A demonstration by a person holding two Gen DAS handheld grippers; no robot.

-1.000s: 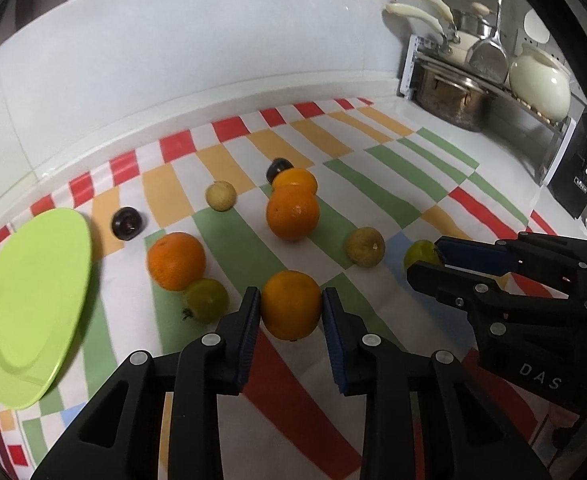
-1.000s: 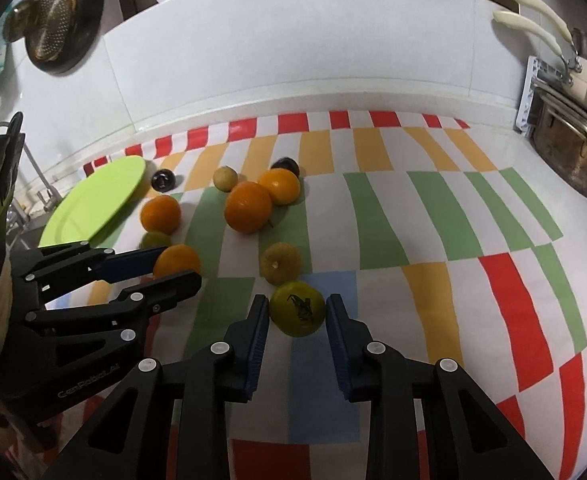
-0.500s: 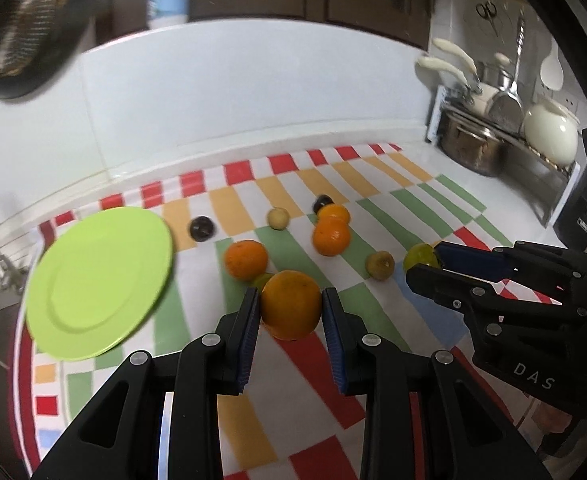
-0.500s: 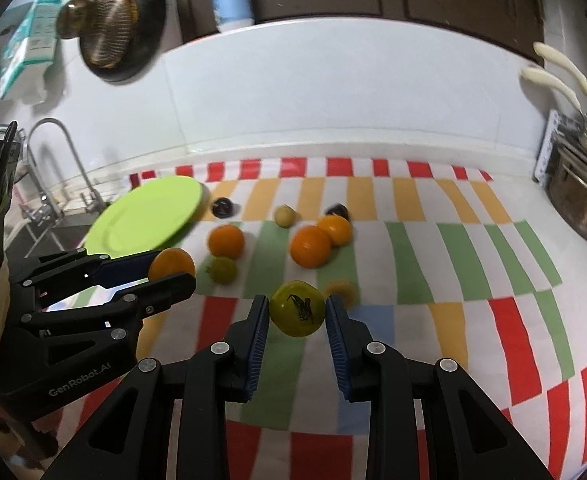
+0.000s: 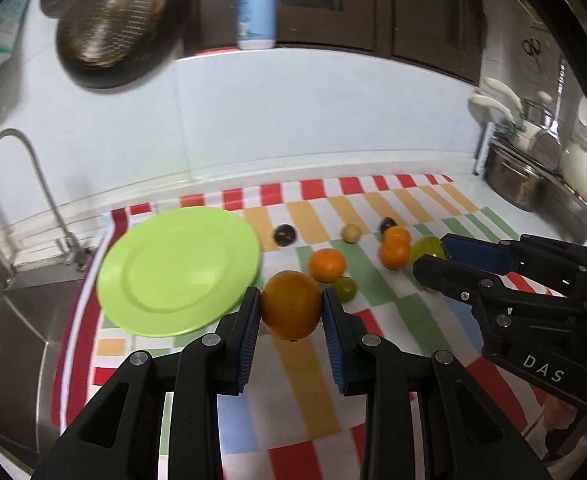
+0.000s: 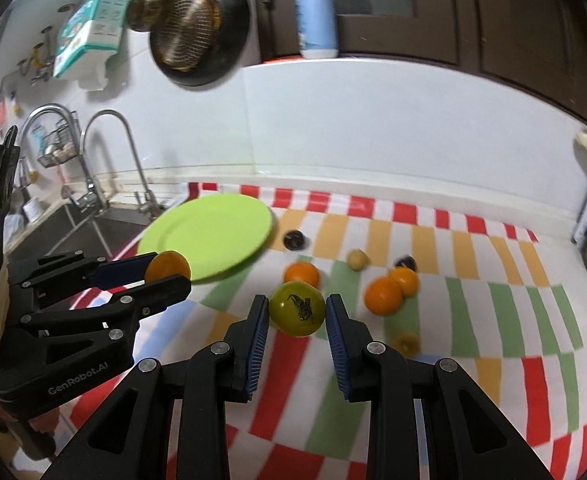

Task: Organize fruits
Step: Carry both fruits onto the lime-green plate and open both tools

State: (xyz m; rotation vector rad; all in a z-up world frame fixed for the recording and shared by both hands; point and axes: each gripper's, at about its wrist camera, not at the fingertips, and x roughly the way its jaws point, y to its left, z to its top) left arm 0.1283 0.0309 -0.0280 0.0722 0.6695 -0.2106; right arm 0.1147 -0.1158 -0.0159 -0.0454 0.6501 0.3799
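My left gripper point(image 5: 291, 306) is shut on an orange point(image 5: 291, 305) and holds it above the striped cloth, just right of the lime green plate point(image 5: 177, 270). My right gripper point(image 6: 297, 314) is shut on a yellow-green fruit with a dark mark point(image 6: 297, 307), also lifted off the cloth. The plate shows in the right wrist view point(image 6: 209, 236) too, with the left gripper point(image 6: 165, 270) and its orange in front of it. Several oranges and small fruits lie on the cloth, such as an orange point(image 5: 326, 265) and a dark plum point(image 5: 284, 235).
A sink with a tap point(image 5: 17, 200) lies left of the cloth. A pot rack point(image 5: 533, 168) stands at the right. A dark pan point(image 6: 197, 28) and a bottle point(image 6: 315, 12) are up on the wall ledge.
Both grippers have risen off the cloth with their fruits and moved back and left towards the plate. The sink and wall shelf have come into view.
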